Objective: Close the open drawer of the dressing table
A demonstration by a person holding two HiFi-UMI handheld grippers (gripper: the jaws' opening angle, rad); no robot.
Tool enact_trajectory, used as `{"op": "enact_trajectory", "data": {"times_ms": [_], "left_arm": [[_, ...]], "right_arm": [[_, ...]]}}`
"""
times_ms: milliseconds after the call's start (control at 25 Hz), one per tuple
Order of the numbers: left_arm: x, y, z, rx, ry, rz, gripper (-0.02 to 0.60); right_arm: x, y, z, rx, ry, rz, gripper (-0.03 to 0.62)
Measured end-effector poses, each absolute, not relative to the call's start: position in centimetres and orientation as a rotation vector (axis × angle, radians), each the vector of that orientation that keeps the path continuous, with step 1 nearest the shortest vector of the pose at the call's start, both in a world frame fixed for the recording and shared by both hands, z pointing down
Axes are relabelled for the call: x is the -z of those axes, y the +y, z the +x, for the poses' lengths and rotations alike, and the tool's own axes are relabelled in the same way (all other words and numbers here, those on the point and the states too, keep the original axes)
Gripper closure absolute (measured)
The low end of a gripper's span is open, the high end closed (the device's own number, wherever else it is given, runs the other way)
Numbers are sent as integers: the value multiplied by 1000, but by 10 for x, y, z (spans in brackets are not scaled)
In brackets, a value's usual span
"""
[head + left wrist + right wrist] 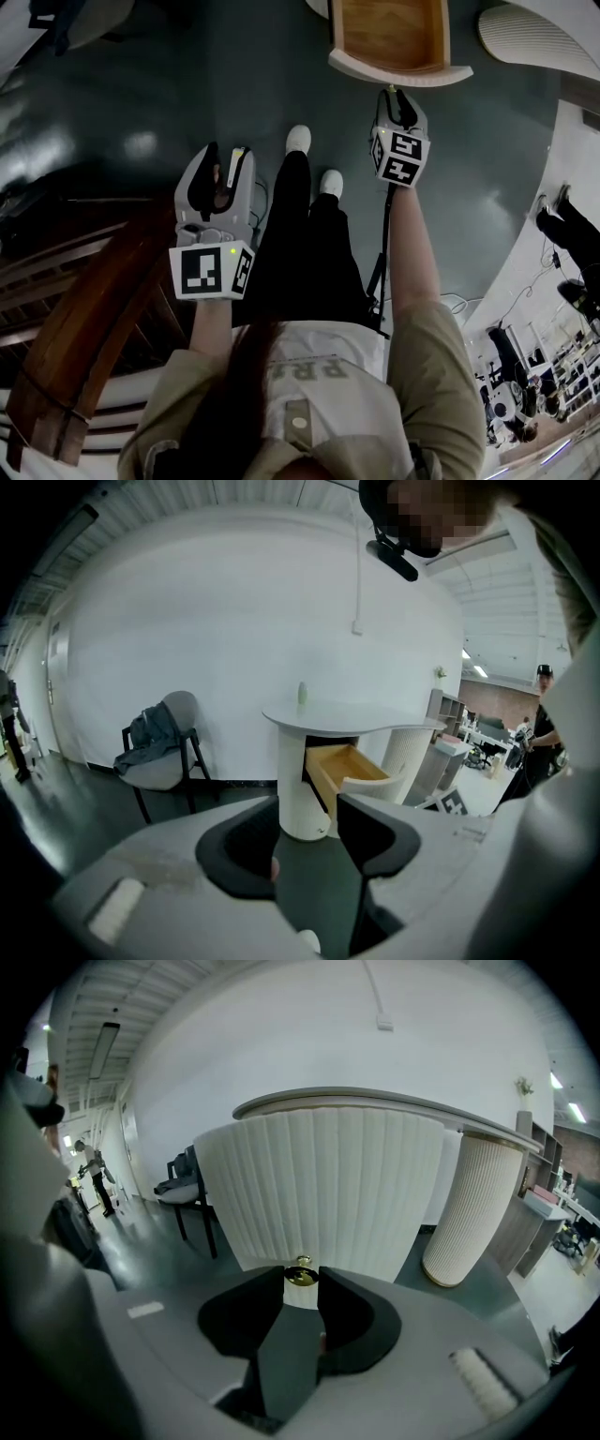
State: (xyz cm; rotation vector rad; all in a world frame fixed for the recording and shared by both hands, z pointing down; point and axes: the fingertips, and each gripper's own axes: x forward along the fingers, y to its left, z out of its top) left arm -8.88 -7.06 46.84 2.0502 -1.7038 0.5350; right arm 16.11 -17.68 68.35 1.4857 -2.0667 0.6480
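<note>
The dressing table's drawer [398, 73] stands pulled out at the top of the head view, its wooden inside showing. My right gripper [398, 97] reaches its white ribbed front [323, 1194]. In the right gripper view the small brass knob [300, 1276] fills the gap between the two black fingertips of the right gripper [300, 1283], which press on it from both sides. My left gripper [214, 187] hangs back at the left, away from the table, open and empty. The left gripper view looks past the left gripper [305, 832] at the white table [347, 714] and its open drawer [352, 766].
A chair [159, 747] with clothing draped on it stands left of the table. A ribbed white column [473, 1208] rises to the right of the drawer. Dark wooden furniture [84, 319] lies at my left. The person's shoes [298, 141] stand just before the drawer.
</note>
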Motion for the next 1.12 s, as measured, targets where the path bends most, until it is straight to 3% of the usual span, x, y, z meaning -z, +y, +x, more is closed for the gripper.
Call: {"op": "enact_trajectory", "data": {"times_ms": [1120], "left_arm": [[-467, -98, -65, -452, -1804, 2082, 376]], "right_arm": [[-687, -178, 161, -700, -2067, 1438, 479]]}}
